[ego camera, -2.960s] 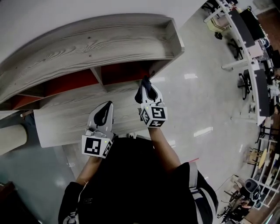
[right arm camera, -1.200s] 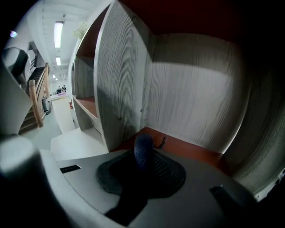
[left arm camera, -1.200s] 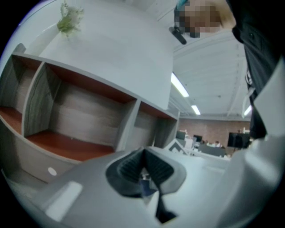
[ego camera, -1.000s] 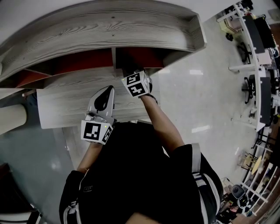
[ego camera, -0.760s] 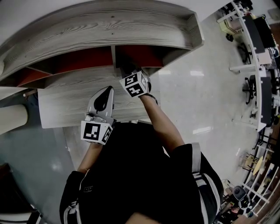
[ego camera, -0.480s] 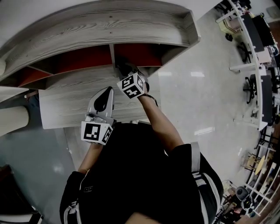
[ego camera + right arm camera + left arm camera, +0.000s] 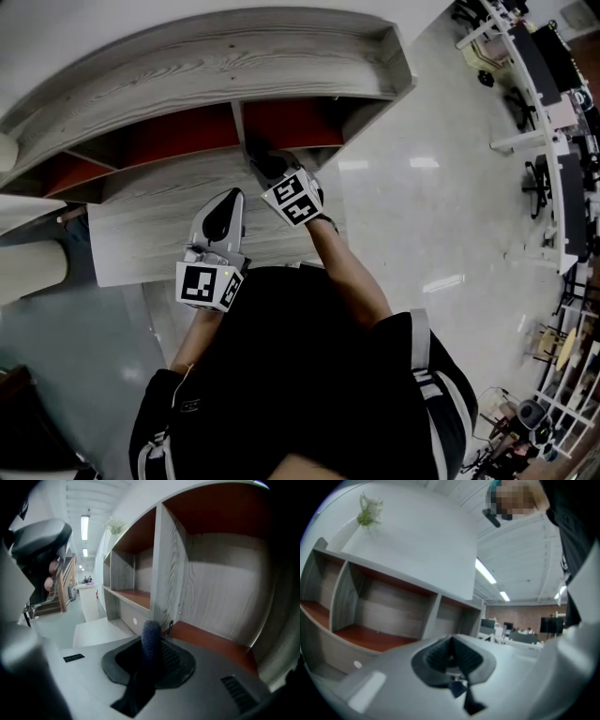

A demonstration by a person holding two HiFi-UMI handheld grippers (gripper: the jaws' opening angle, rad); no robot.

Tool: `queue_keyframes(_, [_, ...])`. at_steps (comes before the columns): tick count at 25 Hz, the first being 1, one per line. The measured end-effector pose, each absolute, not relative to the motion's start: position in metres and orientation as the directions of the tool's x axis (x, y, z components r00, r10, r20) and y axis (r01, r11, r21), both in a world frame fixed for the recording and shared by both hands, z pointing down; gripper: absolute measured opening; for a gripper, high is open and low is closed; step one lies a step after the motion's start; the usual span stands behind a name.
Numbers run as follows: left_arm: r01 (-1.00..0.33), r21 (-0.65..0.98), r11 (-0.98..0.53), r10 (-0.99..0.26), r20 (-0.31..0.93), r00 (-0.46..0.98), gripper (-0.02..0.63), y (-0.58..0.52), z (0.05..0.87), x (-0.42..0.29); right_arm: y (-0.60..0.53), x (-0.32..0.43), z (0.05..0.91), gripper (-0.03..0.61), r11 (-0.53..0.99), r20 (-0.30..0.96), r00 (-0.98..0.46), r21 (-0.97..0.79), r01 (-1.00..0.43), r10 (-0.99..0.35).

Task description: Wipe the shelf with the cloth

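The right hand-held gripper (image 7: 268, 170) has swept the cloth (image 7: 151, 638) leftward toward the shelf divider (image 7: 237, 123).

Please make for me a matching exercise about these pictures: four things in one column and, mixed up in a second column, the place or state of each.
1. left gripper
2. right gripper
3. cloth
4. plant

A. dark blue, pinched between jaws
B. on top of the shelf
C. jaws together, empty
D. jaws closed on something, at a red compartment

Pairs: 1-C, 2-D, 3-A, 4-B
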State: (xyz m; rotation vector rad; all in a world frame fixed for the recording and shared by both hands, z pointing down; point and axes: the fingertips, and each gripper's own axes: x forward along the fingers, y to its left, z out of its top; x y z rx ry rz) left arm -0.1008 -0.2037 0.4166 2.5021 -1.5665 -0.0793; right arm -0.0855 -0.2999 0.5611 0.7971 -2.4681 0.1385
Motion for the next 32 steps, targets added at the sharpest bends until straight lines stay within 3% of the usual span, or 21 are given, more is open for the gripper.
queue_keyframes(3, [-0.884,0.181,-0.432,-0.893,0.051,0.447,0.004,-0.208,0.415,-0.102,-0.313,-0.067,0.538,0.054,0.740,0.422,-0.656,0.055,-0.671,-0.626])
queue_keyframes(7, [-0.874,0.185,-0.449,-0.885,0.045,0.464,0.005,-0.213,0.415,-0.099,-0.338,-0.019,0.524,0.054,0.549,0.353,-0.495,0.064,-0.834,-0.794])
queue_keyframes(11, [-0.859,0.187,-0.476,-0.871,0.037,0.491,0.004,-0.217,0.413,-0.093,-0.361,0.033,0.521,0.054,0.346,0.347,-0.299,0.081,-0.935,-0.889])
queue_keyframes(15, [-0.843,0.185,-0.505,-0.853,0.040,0.520,0.005,-0.220,0.413,-0.087,-0.380,0.062,0.533,0.054,0.235,0.400,-0.175,0.105,-0.966,-0.900])
queue_keyframes(20, [-0.832,0.176,-0.526,-0.840,0.044,0.541,0.005,-0.223,0.412,-0.083,-0.395,0.074,0.547,0.054,0.210,0.486,-0.106,0.164,-0.964,-0.867])
queue_keyframes(32, [-0.847,0.194,-0.495,-0.857,0.054,0.513,0.005,-0.234,0.419,-0.103,-0.418,0.048,0.573,0.054,0.334,0.619,-0.097,0.279,-0.900,-0.779])
